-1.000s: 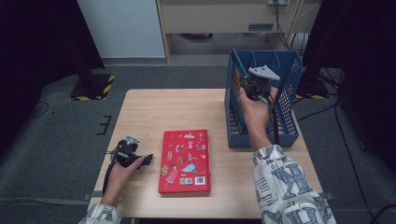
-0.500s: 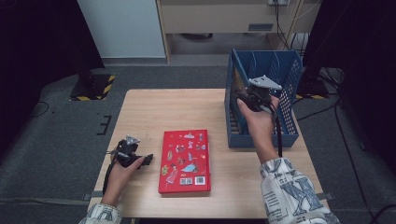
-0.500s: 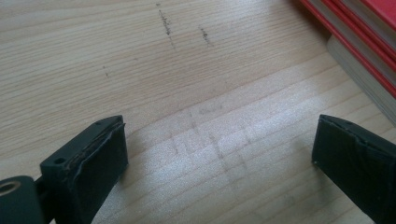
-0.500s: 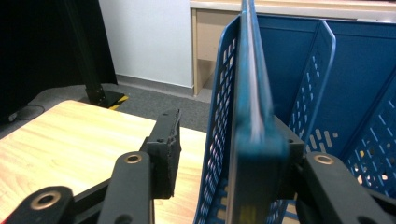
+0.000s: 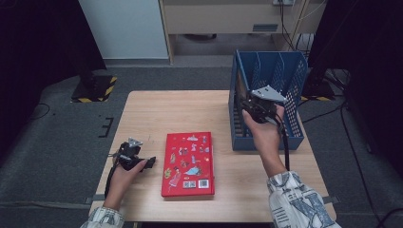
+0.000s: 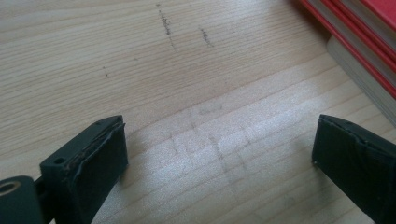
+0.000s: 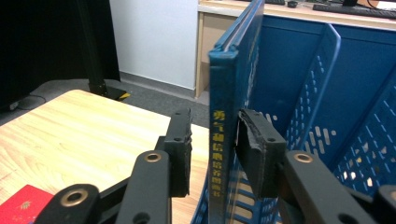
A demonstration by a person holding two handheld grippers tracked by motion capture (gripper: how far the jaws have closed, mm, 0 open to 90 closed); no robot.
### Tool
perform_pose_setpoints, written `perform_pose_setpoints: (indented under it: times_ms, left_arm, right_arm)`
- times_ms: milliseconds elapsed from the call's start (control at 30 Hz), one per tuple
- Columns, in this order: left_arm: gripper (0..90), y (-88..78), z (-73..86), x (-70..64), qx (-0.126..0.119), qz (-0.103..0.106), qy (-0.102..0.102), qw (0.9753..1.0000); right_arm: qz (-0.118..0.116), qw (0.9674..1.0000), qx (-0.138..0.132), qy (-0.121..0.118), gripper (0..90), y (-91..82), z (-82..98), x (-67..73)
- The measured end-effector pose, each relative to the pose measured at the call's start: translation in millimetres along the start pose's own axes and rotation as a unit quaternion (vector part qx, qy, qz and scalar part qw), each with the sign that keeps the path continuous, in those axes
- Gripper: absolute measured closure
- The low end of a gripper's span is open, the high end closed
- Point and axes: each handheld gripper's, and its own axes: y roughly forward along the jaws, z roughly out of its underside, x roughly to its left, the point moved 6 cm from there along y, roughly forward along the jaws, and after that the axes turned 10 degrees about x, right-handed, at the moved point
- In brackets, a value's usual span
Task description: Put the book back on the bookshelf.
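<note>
The right tool (image 7: 214, 154), jaws just narrowing, now loosely straddles the blue book (image 7: 224, 140) upright in the rack (image 5: 290, 95) at the counter's far right corner, readying a regrip.

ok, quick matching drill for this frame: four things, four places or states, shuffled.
Things:
1. red book
2. blue book
3. left gripper
4. blue rack

Places or states:
A. stands at the table's right edge
B. lies flat on the table
C. open above bare wood
D. upright between the right gripper's jaws

Pairs: 1-B, 2-D, 3-C, 4-A
</note>
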Motion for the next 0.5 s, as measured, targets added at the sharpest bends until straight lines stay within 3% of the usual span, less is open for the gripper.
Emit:
perform_pose_setpoints:
  times_ms: [200, 500]
  left_arm:
    - [2.8, 0.1, -0.1, 0.1, 0.000, 0.000, 0.000, 1.0000]
    - [2.9, 0.2, -0.2, 0.0, -0.001, 0.001, 0.001, 1.0000]
  right_arm:
    - [-0.003, 1.0000, 0.006, -0.004, 68.4, 5.7, 0.4, 3.6]
    - [-0.004, 0.9999, 0.011, -0.007, 62.6, 9.0, 2.2, 4.9]
